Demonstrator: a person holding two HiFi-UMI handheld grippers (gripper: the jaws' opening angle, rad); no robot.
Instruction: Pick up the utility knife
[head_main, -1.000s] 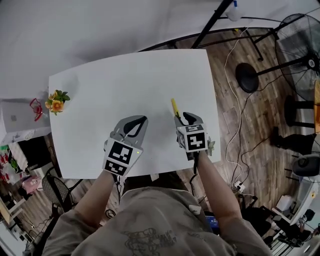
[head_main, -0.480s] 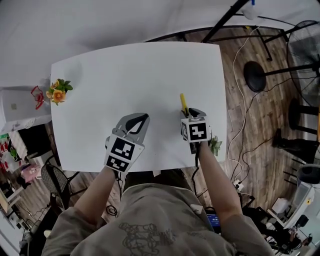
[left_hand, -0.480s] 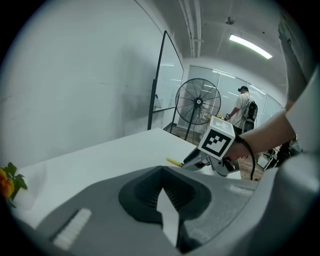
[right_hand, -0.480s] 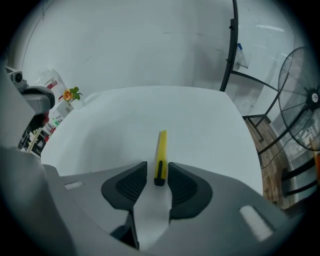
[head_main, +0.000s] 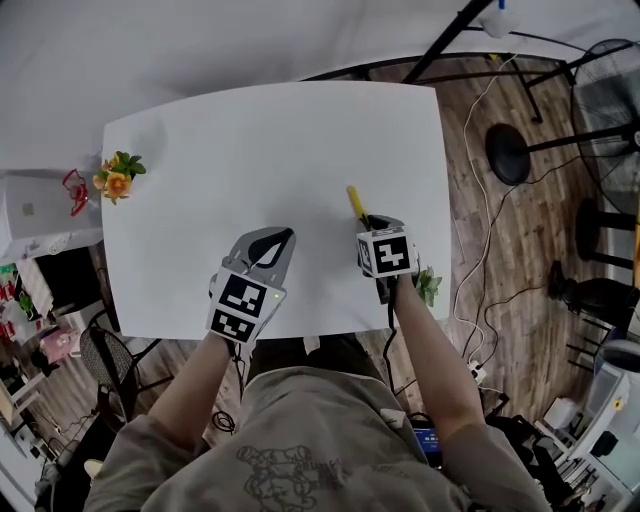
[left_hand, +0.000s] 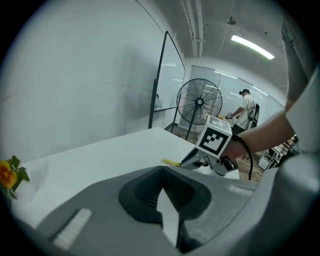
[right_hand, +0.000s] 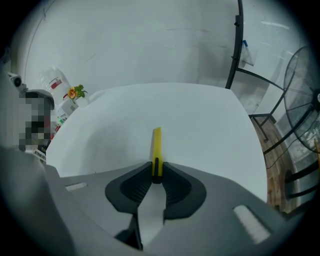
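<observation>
Since a second ago both grippers have sunk toward the table (head_main: 250, 140), and the right gripper's (head_main: 368, 222) jaws have just been closing, with the knife (head_main: 354, 203) between them.

At the table's left edge stands a small bunch of orange flowers (head_main: 118, 180). Near the front edge, left of centre, the left gripper (head_main: 285, 236) hangs low over the bare white top; its own view shows the jaw tips together with nothing between them. To its right, well apart from it, the right gripper points steeply down. Its jaws are clamped on the near end of the yellow knife, whose body sticks out beyond the tips, away from the person and slightly leftward, over the tabletop. I cannot tell whether the knife still touches the table. Beyond the table's right edge, on the wood floor, stands a fan (head_main: 600, 80).
</observation>
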